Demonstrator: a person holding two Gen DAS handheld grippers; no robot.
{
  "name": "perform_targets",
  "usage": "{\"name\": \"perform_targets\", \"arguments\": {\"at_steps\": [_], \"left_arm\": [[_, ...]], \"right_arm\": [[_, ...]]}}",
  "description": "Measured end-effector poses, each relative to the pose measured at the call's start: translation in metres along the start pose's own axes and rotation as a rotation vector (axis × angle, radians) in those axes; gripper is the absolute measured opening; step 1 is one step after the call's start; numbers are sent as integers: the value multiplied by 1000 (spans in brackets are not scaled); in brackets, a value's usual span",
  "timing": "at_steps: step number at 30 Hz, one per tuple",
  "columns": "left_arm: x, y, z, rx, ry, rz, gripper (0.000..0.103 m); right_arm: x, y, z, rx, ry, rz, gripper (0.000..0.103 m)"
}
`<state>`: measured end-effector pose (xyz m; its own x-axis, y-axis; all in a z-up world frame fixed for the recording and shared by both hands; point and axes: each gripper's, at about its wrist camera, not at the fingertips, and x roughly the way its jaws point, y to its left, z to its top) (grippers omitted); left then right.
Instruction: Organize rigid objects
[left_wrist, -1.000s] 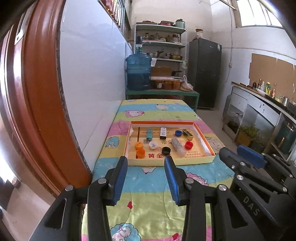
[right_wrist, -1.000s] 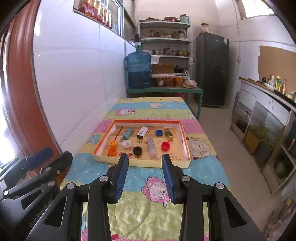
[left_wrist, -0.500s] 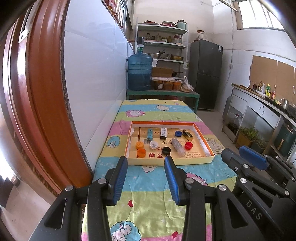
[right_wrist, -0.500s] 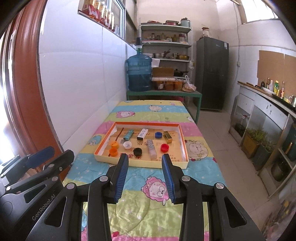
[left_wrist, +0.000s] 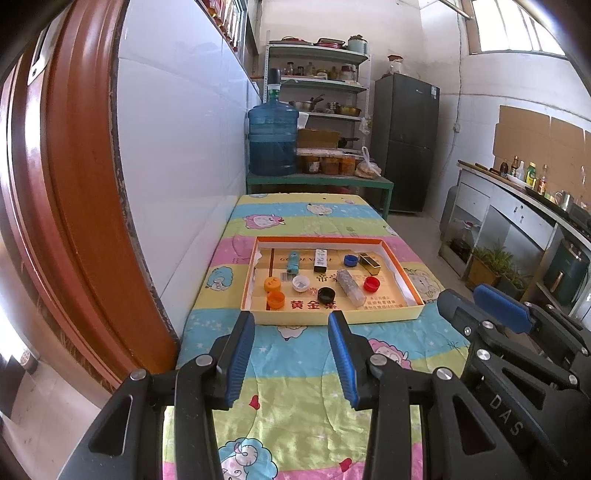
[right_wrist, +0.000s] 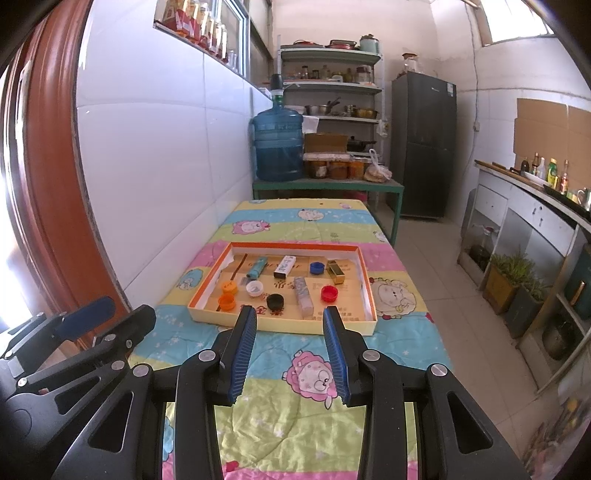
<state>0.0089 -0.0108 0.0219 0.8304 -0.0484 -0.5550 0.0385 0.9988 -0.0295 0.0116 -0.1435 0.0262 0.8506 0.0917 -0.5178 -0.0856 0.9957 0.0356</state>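
A shallow cardboard tray (left_wrist: 380, 316) (right_wrist: 364, 325) with an orange rim lies on a table under a cartoon-print cloth. It holds two orange caps (left_wrist: 272, 284) (right_wrist: 228, 286), a white cap (left_wrist: 300, 283), a black cap (left_wrist: 326, 294) (right_wrist: 275, 301), a red cap (left_wrist: 371, 283) (right_wrist: 329, 293), a blue cap (left_wrist: 351, 260), a clear tube (left_wrist: 350, 287), a teal tube (left_wrist: 293, 261), a small white-and-black box (left_wrist: 320, 259) and a gold block (left_wrist: 370, 263). My left gripper (left_wrist: 291, 321) and right gripper (right_wrist: 290, 317) hover open and empty short of the tray's near wall. Each shows in the other's view.
A white tiled wall (left_wrist: 177, 155) and a brown door frame (left_wrist: 66, 184) run along the table's left. Behind the table stand a green bench with a blue water jug (left_wrist: 272, 142), shelves and a dark fridge (left_wrist: 405, 142). A counter (left_wrist: 524, 221) lines the right.
None in the grippers or the tray's contents; both views have only shifted very slightly.
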Motion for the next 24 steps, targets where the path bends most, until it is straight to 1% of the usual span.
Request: {"name": "perform_targets", "arguments": {"at_steps": [24], "left_arm": [[8,-5,0,3,20,-3,41]], "right_arm": [[9,1,5,1,15,17,39]]}}
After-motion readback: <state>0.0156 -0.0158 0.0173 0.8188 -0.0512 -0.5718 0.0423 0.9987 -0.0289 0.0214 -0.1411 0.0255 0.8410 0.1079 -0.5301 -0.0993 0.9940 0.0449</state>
